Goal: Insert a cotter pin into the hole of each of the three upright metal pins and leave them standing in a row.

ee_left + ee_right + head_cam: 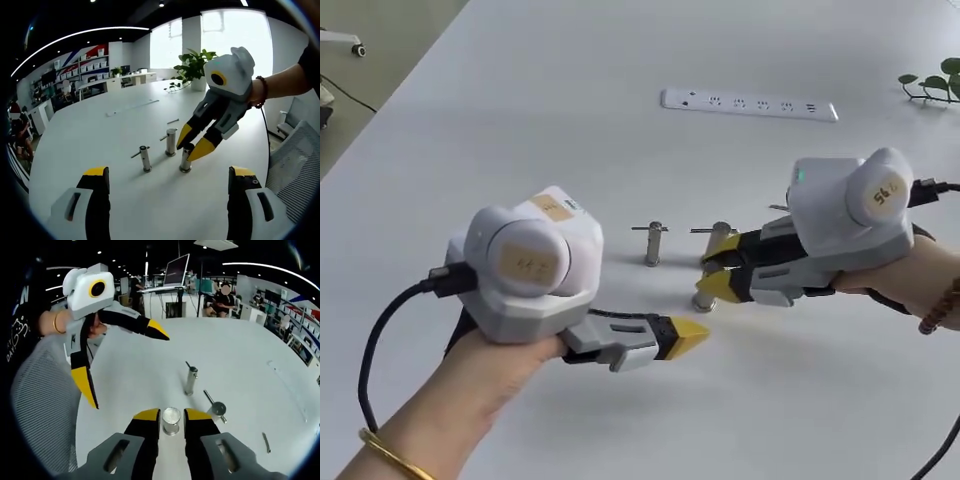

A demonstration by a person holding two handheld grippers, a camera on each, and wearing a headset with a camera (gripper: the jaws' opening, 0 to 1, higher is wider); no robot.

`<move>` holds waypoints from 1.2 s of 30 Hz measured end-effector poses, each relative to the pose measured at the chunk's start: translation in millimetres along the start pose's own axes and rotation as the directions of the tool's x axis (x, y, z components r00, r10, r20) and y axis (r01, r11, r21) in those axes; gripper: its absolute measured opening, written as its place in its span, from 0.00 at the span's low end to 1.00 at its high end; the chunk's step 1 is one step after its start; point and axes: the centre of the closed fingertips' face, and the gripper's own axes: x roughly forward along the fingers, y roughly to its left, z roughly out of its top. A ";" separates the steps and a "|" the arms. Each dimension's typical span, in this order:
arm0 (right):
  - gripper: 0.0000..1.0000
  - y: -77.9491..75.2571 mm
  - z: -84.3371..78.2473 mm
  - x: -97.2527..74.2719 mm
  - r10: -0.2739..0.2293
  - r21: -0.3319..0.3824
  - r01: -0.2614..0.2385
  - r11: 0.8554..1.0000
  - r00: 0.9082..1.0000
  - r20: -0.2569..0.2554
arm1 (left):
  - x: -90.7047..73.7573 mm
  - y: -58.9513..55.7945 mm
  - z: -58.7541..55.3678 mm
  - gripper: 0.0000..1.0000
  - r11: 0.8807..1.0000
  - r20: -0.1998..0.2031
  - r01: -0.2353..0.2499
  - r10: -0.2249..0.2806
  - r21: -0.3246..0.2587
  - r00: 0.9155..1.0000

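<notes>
Three upright metal pins stand on the white table. The far-left pin [653, 243] [145, 158] and the middle pin [720, 235] [171, 141] each carry a cotter pin through the top. My right gripper [715, 268] [172, 416] is shut on the nearest pin [703, 298] [171, 420], whose top shows bare between the jaws. A loose cotter pin [173, 121] [266, 442] lies flat beyond the row. My left gripper [685, 335] [167, 172] hovers open and holds nothing, a little short of the row.
A white power strip [750, 103] lies at the far side of the table [520, 120], and a potted plant [932, 85] sits at the far right corner. A mesh chair [300, 165] stands beside the table.
</notes>
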 end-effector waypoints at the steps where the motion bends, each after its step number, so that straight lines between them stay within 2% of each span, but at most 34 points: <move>1: 0.15 0.3 0.1 -0.9 -0.003 -0.002 0.003 1.000 1.000 -0.003 | 0.0 0.3 -0.1 0.99 1.000 0.000 -0.001 0.001 0.000 1.000; 10: 0.18 -1.2 6.5 -18.6 -0.021 0.040 0.021 0.999 1.000 0.017 | -0.7 2.4 2.3 0.99 1.000 0.012 -0.013 0.013 -0.006 1.000; 19: 0.14 -14.9 -3.4 -41.7 -0.047 0.028 0.048 0.998 0.998 -0.034 | -0.1 3.0 3.5 0.99 1.000 0.017 -0.018 0.018 -0.012 1.000; 24: 0.14 -29.2 -8.9 -51.3 -0.077 0.026 0.079 0.997 0.995 -0.063 | -0.8 4.9 3.2 0.97 0.999 0.018 -0.022 0.023 -0.028 1.000; 27: 0.14 -42.6 -14.0 -56.4 -0.109 0.021 0.111 0.994 0.990 -0.089 | -1.1 5.8 5.0 0.97 0.999 0.028 -0.026 0.027 -0.028 0.999; 36: 0.13 -83.0 -32.5 -65.1 -0.177 0.022 0.183 0.983 0.970 -0.168 | -1.0 5.3 5.7 0.97 0.999 0.031 -0.027 0.028 -0.029 0.999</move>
